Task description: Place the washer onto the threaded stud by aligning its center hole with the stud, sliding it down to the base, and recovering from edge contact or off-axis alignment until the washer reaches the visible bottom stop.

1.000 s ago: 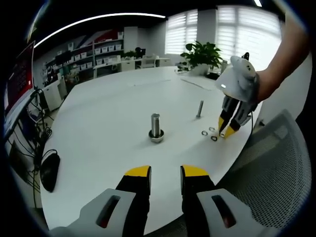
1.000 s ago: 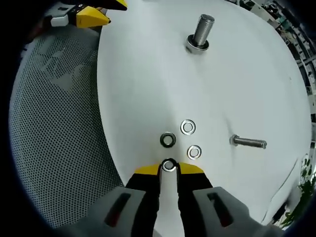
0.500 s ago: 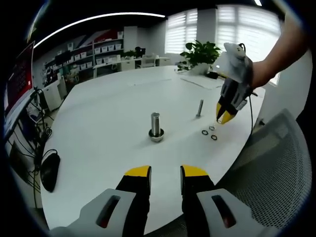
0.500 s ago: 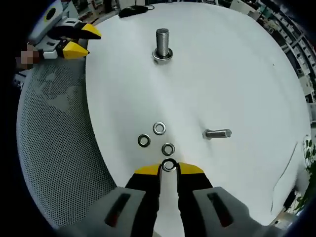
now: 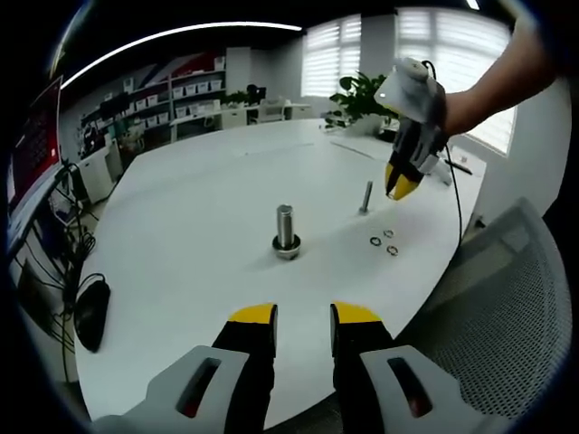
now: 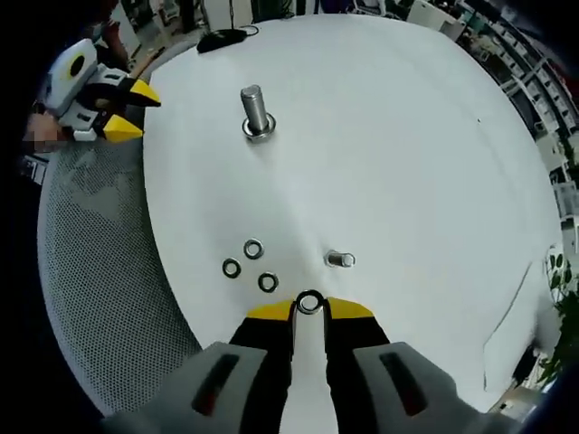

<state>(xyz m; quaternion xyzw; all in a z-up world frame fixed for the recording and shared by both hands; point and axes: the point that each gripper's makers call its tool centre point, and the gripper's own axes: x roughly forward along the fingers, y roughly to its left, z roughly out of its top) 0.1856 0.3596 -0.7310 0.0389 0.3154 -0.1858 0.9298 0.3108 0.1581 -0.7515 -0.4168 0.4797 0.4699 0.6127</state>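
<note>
An upright threaded stud (image 5: pixel 286 231) stands on a washer base in the middle of the white table (image 5: pixel 199 199); the right gripper view has the stud (image 6: pixel 256 112) at upper left. My right gripper (image 6: pixel 309 307) is shut on a steel washer (image 6: pixel 309 303) held between its yellow tips, high above the table. In the left gripper view the right gripper (image 5: pixel 399 188) hangs in the air beyond the stud. Three loose washers (image 6: pixel 249 262) lie on the table below it. My left gripper (image 5: pixel 303 316) stands open near the table's front edge, holding nothing.
A second bolt (image 5: pixel 366 199) stands near the loose washers (image 5: pixel 384 242). A mesh office chair (image 5: pixel 507 307) sits at the table's right edge. A black mouse (image 5: pixel 90 312) and cables lie at the left. A potted plant (image 5: pixel 366 95) stands at the far side.
My right gripper has risen and moved farther over the table with the washer held between its tips. The left gripper has stayed still.
</note>
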